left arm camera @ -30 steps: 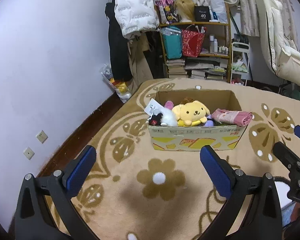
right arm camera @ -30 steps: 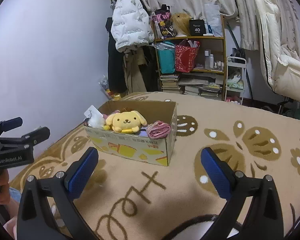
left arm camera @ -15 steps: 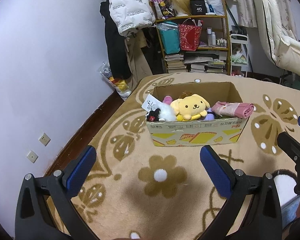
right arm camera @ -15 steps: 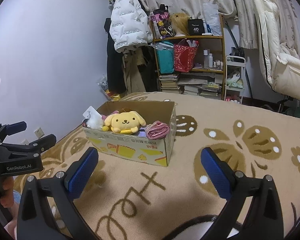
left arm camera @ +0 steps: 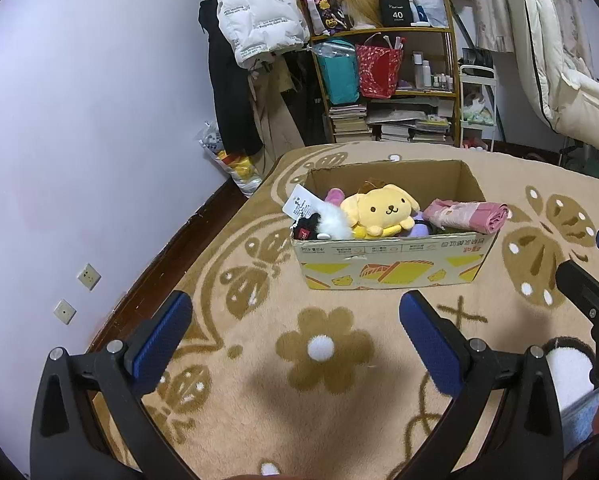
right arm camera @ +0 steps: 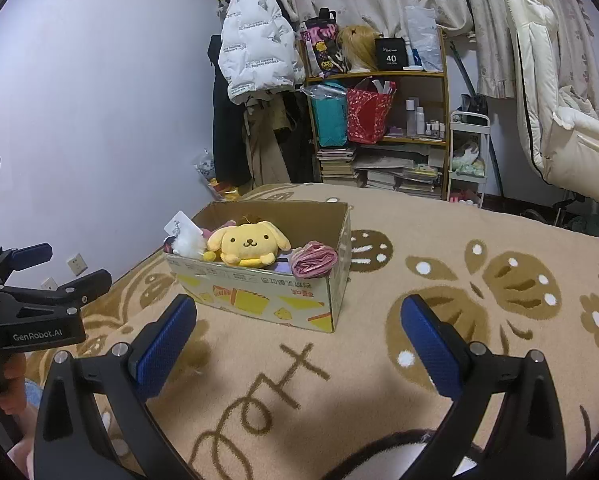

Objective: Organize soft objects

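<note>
Left gripper [left arm camera: 295, 334]: jaws spread wide, nothing between the blue pads, held above the tan flower-patterned carpet [left arm camera: 323, 380]. Right gripper [right arm camera: 299, 338]: jaws equally wide, holding nothing, also over the carpet. Beyond both, cardboard box [left arm camera: 391, 264] sits on the carpet, open top. Inside: yellow dog plush [left arm camera: 381, 210] at centre, facing the cameras; black-and-white plush [left arm camera: 323, 226] with paper tag at its left; rolled pink cloth [left arm camera: 465, 216] at its right, resting on the box rim; a purple item below the dog, possibly another toy, mostly hidden. Far wall: wooden shelf [right arm camera: 399, 120], white puffer jacket [right arm camera: 259, 60] hanging beside it
</note>
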### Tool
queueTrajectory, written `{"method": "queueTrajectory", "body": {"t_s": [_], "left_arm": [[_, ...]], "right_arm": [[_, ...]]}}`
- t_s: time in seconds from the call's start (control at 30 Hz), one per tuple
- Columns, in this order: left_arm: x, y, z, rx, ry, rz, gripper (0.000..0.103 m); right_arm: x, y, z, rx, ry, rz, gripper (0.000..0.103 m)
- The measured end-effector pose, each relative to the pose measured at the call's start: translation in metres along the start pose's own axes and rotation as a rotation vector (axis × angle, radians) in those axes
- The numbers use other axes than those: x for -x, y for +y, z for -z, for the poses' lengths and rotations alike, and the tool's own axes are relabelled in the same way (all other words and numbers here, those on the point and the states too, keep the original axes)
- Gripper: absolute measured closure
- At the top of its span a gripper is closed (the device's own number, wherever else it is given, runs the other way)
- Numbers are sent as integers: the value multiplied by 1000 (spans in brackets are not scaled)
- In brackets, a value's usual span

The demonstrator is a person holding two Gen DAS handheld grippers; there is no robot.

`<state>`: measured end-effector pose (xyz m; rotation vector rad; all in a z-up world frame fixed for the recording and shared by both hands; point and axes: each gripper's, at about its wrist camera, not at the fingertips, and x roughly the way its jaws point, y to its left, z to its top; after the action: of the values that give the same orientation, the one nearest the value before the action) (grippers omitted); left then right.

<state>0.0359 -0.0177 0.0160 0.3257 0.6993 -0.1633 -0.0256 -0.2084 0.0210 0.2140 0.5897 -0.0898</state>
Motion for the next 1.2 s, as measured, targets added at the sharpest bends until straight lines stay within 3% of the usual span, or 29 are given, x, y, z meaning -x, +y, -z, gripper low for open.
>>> {"method": "queueTrajectory", "body": {"t_s": [1.2], "left_arm": [[-3, -1, 0, -15, 10, 8, 0]], "right_arm": [[-1, -3, 3, -9, 0, 7, 0]]}}
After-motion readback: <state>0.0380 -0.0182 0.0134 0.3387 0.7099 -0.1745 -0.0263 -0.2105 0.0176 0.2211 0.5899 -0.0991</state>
